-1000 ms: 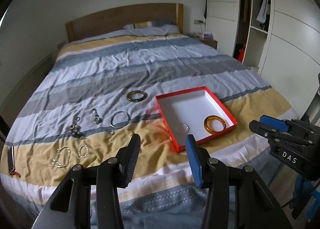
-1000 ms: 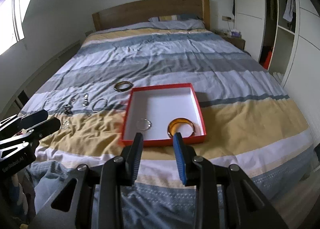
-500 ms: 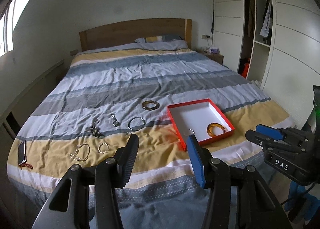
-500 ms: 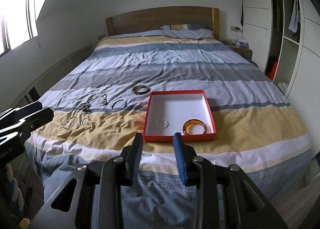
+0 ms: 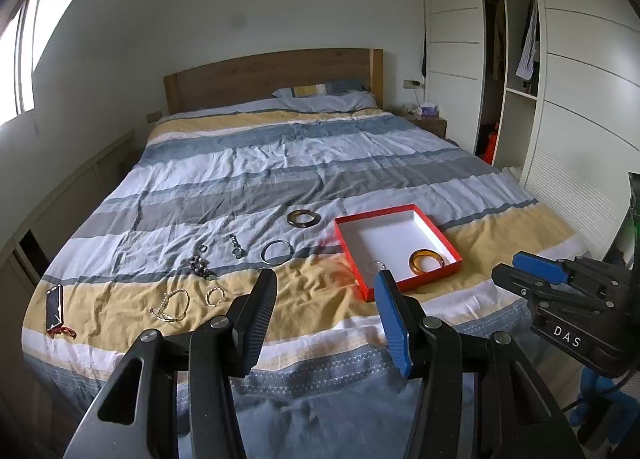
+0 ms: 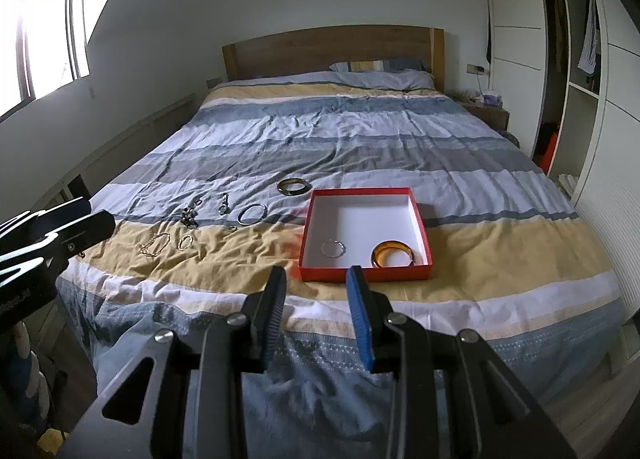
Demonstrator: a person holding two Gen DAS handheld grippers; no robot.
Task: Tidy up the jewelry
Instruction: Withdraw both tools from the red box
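A red box (image 5: 400,283) (image 6: 400,274) with a white inside lies on the striped bedspread. In it are an amber bangle (image 5: 416,267) (image 6: 380,259) and a thin silver ring (image 5: 376,265) (image 6: 325,249). To its left, loose on the bed, lie a dark bangle (image 5: 304,217) (image 6: 295,186), a silver bangle (image 5: 276,251) (image 6: 252,213), a gold chain (image 5: 170,305) and several small pieces. My left gripper (image 5: 325,279) (image 6: 60,227) hangs open off the foot of the bed, nothing between its fingers. My right gripper (image 6: 316,275) (image 5: 524,267) is open too, short of the box's near wall.
A dark flat phone-like object (image 5: 54,305) lies at the bed's near left corner. A white wardrobe (image 5: 580,119) with an open section lines the right wall, a nightstand (image 5: 428,121) stands by the headboard, and a window (image 6: 48,47) is on the left.
Both grippers have drawn back and upward from the bed, so more of the room shows. The box and the jewelry lie where they were.
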